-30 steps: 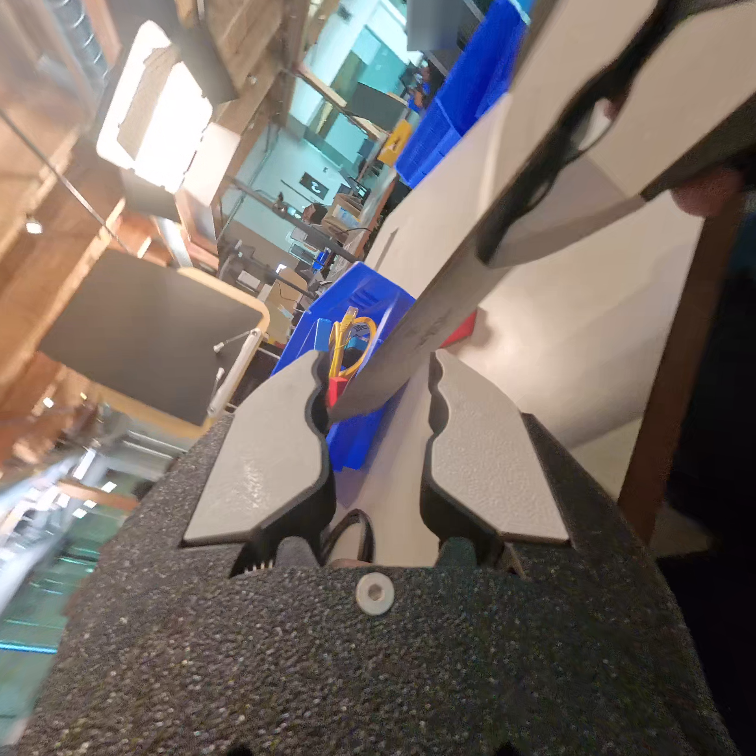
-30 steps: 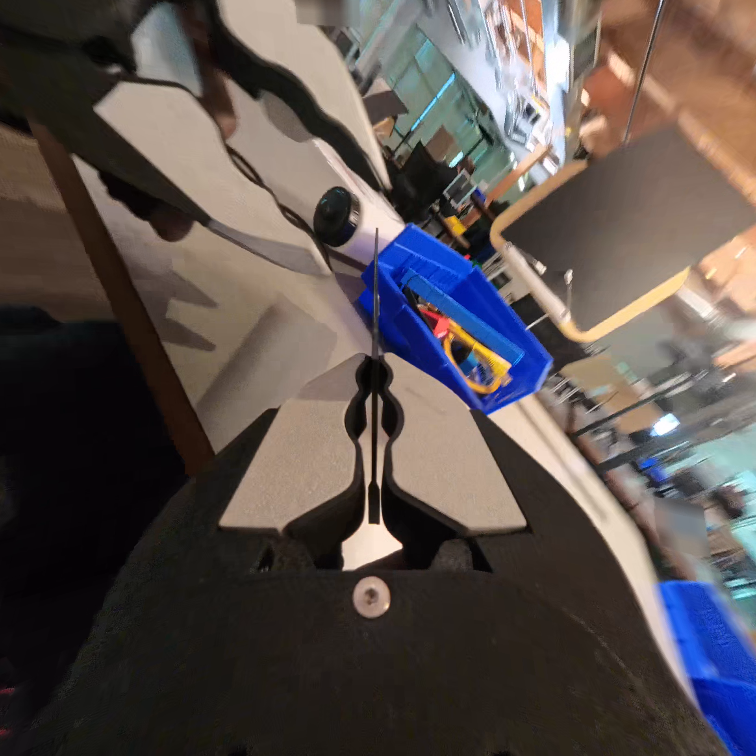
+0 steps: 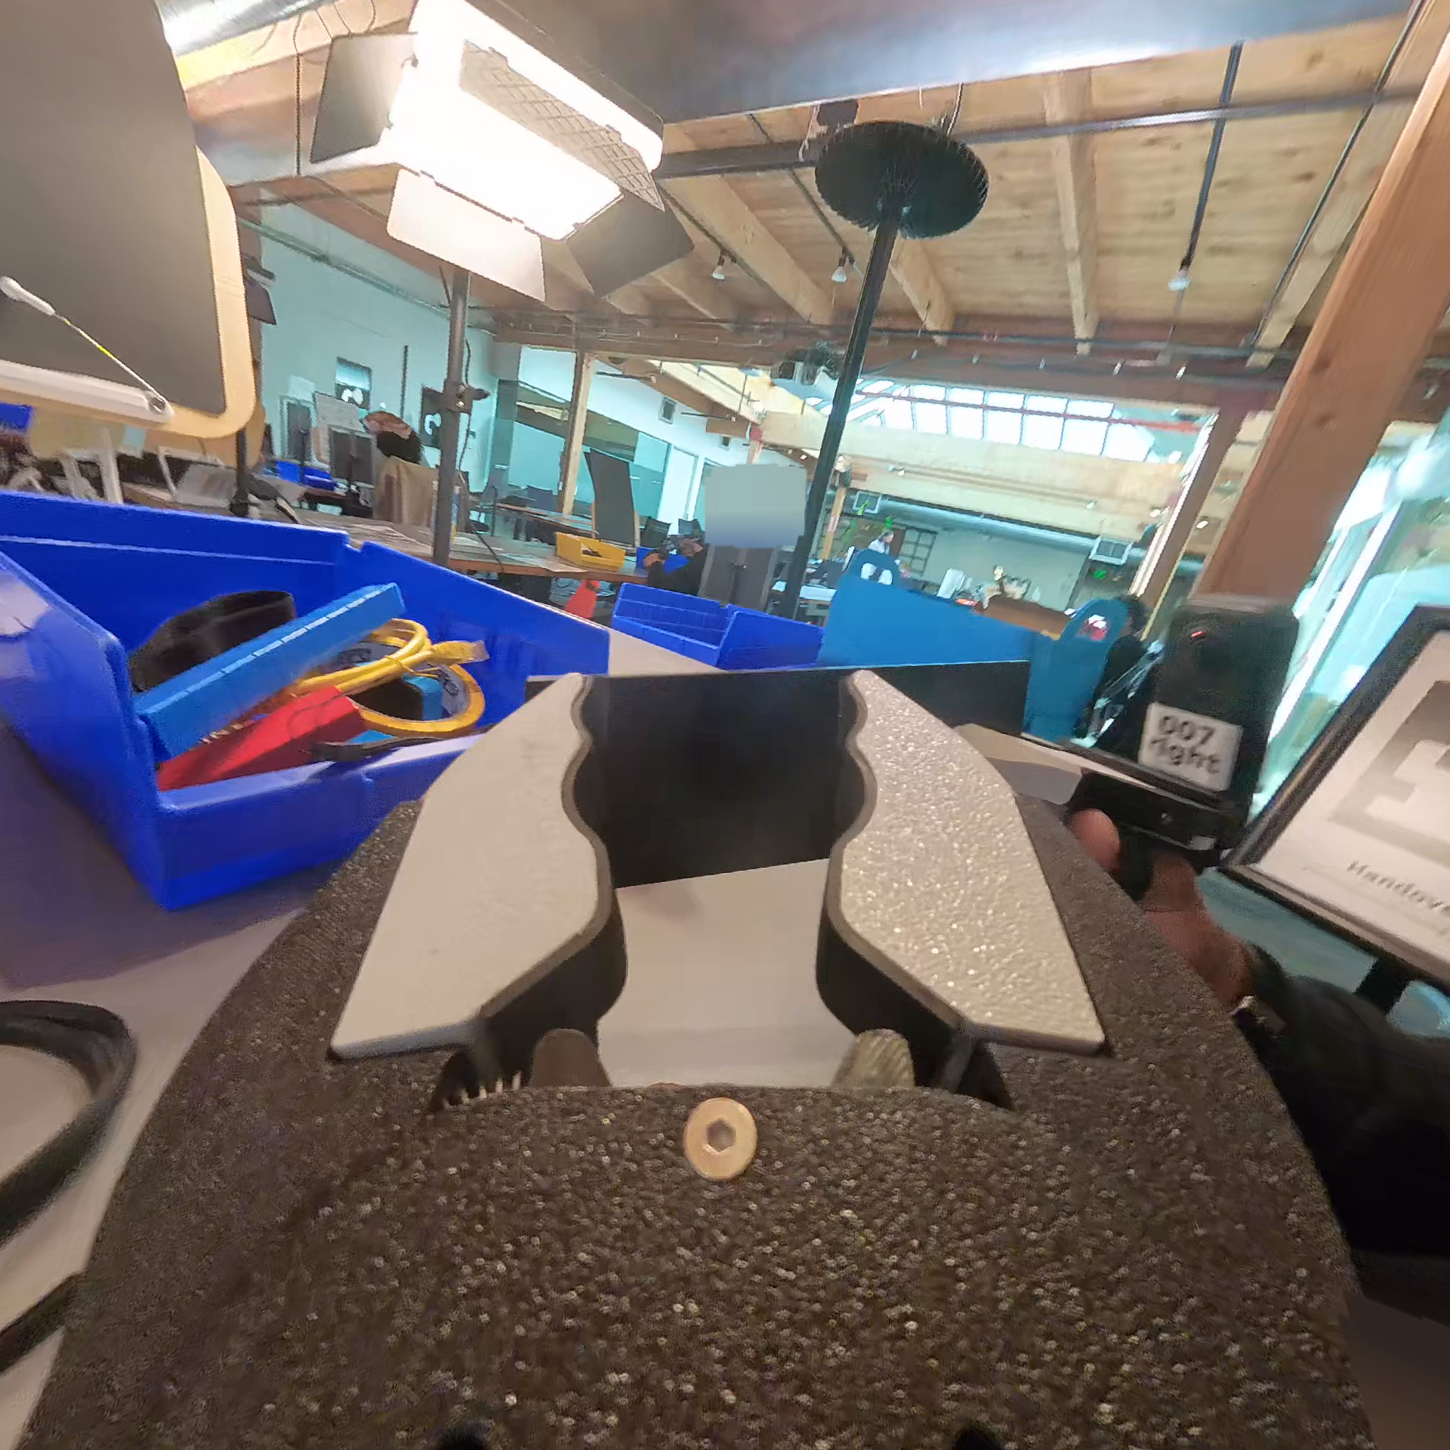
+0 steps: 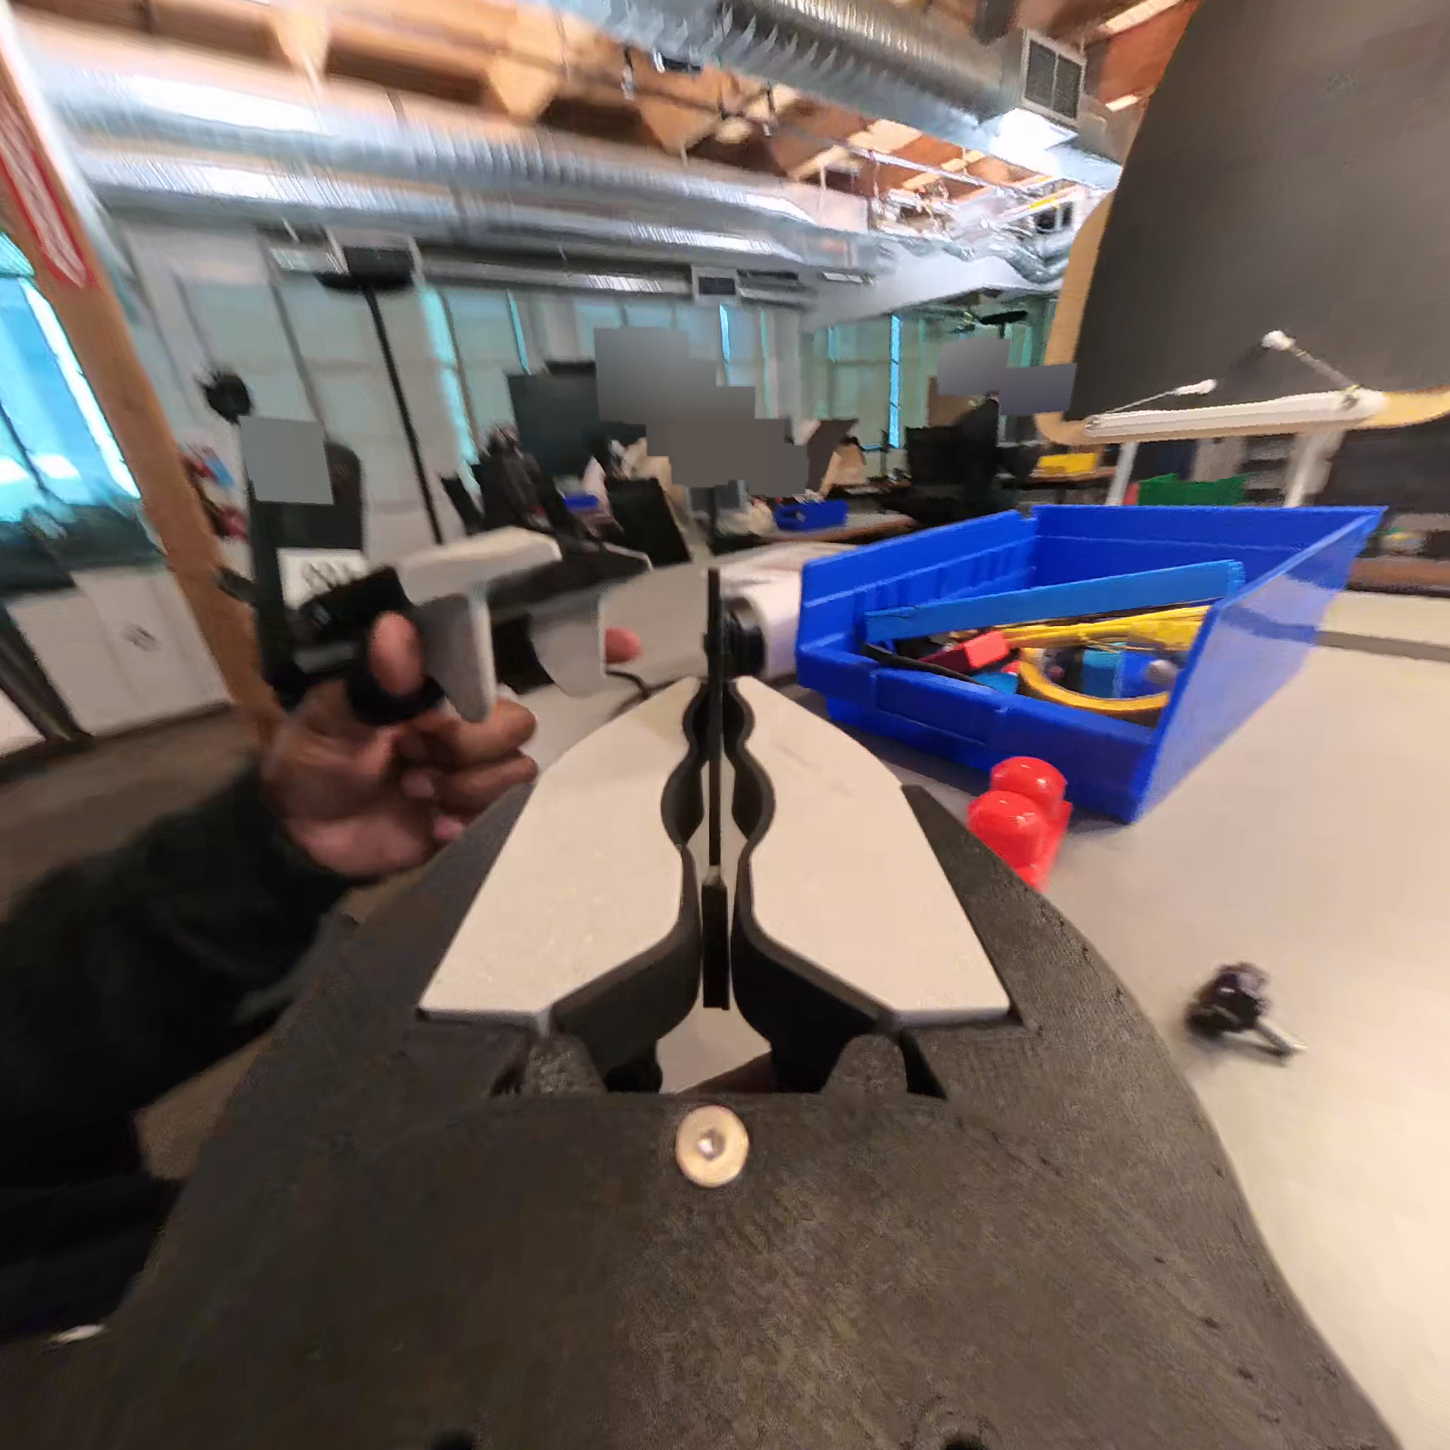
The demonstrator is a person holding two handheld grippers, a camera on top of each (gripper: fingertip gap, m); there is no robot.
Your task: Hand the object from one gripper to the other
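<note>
Pulled back, left hand-held gripper (image 3: 714, 785) gapes empty — right hand-held gripper (image 4: 712, 773) pinches the thin black plate (image 4: 713, 792).

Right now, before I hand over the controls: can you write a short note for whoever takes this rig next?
Right gripper: shut on the thin black plate, seen edge-on between its fingers.
Left gripper: open and empty. The plate faces it broadside just beyond its fingertips, with no grip yet.
Done: the plate is held and presented to the left gripper.
Left to do: probably turn one gripper so the left fingers can pinch the plate's faces, close the left, then open the right.
</note>
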